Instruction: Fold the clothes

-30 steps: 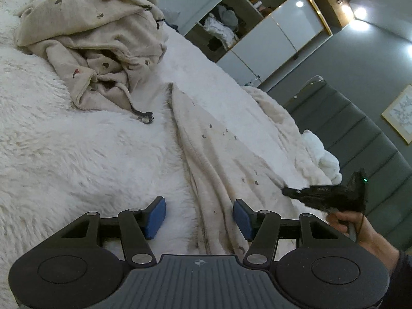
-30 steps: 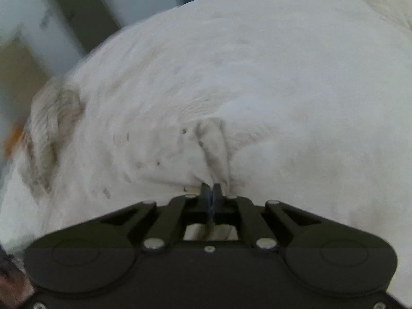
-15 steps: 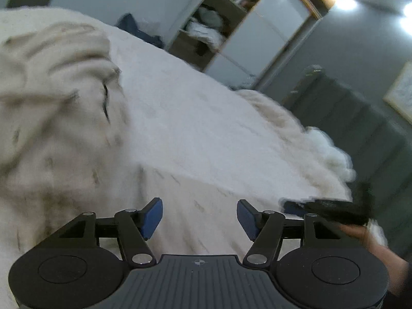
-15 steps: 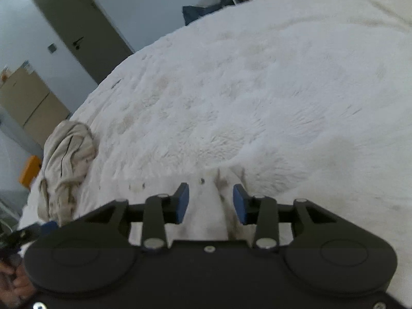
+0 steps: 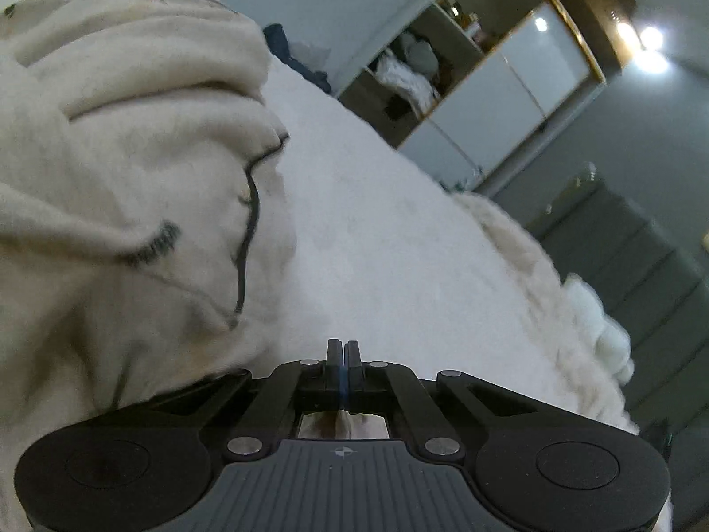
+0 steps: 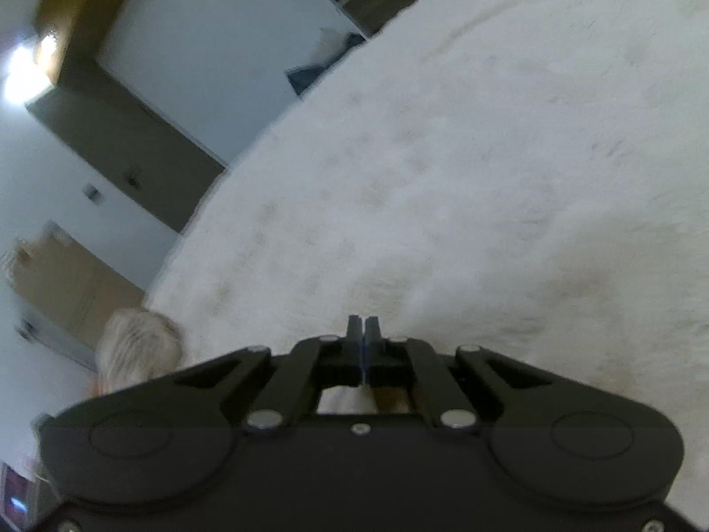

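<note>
A cream fleece garment [image 5: 133, 177] with small dark prints and a dark drawstring lies bunched on the bed, filling the left of the left wrist view. My left gripper [image 5: 341, 348] is shut right beside this heap, and a strip of cream fabric [image 5: 341, 425] shows pinched behind its jaws. My right gripper [image 6: 363, 323] is shut low over the white bedcover. Pale cloth [image 6: 350, 401] shows just behind its closed fingers. In the right wrist view the bunched heap [image 6: 137, 346] sits blurred at the lower left.
A white fluffy bedcover [image 5: 376, 221] spreads ahead of both grippers. A knitted throw [image 5: 531, 257] lies along the bed's right edge, by a grey padded headboard [image 5: 642, 266]. An open wardrobe [image 5: 443, 80] stands beyond. A door [image 6: 124, 146] is in the far wall.
Both grippers were open half a second ago and have shut. The left one moved in close beside the bunched garment. The right one tilted and sank toward the bedcover.
</note>
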### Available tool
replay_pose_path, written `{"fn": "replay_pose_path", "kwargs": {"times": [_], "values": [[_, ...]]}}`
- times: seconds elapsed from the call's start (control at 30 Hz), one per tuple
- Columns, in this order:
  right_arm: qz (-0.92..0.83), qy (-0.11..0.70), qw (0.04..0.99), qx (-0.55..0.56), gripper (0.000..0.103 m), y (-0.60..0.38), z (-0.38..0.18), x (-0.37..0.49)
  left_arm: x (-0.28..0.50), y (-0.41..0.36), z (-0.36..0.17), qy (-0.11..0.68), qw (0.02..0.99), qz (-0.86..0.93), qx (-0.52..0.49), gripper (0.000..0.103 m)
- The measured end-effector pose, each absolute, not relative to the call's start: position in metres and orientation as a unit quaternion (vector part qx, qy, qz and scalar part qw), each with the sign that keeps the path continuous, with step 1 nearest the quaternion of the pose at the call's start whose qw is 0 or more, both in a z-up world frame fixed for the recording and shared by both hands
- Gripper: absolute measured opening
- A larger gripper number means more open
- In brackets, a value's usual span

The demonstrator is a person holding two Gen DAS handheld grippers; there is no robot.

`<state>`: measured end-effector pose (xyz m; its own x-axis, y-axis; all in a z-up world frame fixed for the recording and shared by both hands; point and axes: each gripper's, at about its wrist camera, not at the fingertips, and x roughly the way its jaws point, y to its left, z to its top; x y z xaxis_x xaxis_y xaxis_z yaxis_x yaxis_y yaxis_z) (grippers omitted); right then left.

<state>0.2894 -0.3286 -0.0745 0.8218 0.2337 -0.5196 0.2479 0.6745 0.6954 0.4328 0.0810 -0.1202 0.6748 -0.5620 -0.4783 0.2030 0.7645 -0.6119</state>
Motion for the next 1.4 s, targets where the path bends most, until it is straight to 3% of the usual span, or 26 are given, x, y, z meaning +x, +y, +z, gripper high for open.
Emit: {"fn": "replay_pose_path", "kwargs": {"times": [0.1, 0.27, 0.33, 0.5, 0.63, 0.77, 0.9, 1.0, 1.07, 1.2, 1.4], "values": [[-0.031, 0.292, 0.86, 0.418, 0.019, -0.339, -0.071, 0.279, 0.41, 0.079, -0.109, 0.35, 0.876, -0.22, -0.248, 0.002], [0.013, 0.313, 0.862, 0.398, 0.038, -0.336, -0.059, 0.255, 0.352, 0.085, -0.087, 0.371, 0.86, -0.25, -0.245, 0.027], [0.036, 0.326, 0.864, 0.382, 0.039, -0.332, -0.057, 0.245, 0.333, 0.085, -0.084, 0.378, 0.854, -0.257, -0.248, 0.036], [0.061, 0.362, 0.85, 0.378, 0.039, -0.324, -0.068, 0.228, 0.245, 0.089, -0.087, 0.395, 0.846, -0.263, -0.244, 0.04], [0.14, 0.348, 0.806, 0.458, 0.036, -0.322, -0.078, 0.21, 0.198, 0.096, -0.085, 0.406, 0.842, -0.266, -0.236, 0.042], [0.124, 0.317, 0.829, 0.443, 0.04, -0.331, -0.066, 0.193, 0.16, 0.112, -0.071, 0.404, 0.842, -0.283, -0.218, 0.051], [0.145, 0.332, 0.862, 0.354, 0.05, -0.341, -0.049, 0.197, 0.13, 0.136, -0.079, 0.4, 0.774, -0.38, -0.311, 0.057], [0.207, 0.343, 0.858, 0.321, 0.063, -0.352, -0.044, 0.217, 0.126, 0.139, -0.093, 0.387, 0.728, -0.425, -0.373, 0.061], [0.243, 0.348, 0.847, 0.319, 0.069, -0.36, -0.044, 0.233, 0.129, 0.132, -0.092, 0.382, 0.736, -0.433, -0.352, 0.064], [0.303, 0.377, 0.812, 0.327, 0.074, -0.37, -0.061, 0.272, 0.137, 0.115, -0.11, 0.419, 0.746, -0.396, -0.333, 0.064], [0.408, 0.434, 0.744, 0.302, 0.074, -0.371, -0.091, 0.311, 0.155, 0.093, -0.129, 0.472, 0.741, -0.38, -0.29, 0.064]]}}
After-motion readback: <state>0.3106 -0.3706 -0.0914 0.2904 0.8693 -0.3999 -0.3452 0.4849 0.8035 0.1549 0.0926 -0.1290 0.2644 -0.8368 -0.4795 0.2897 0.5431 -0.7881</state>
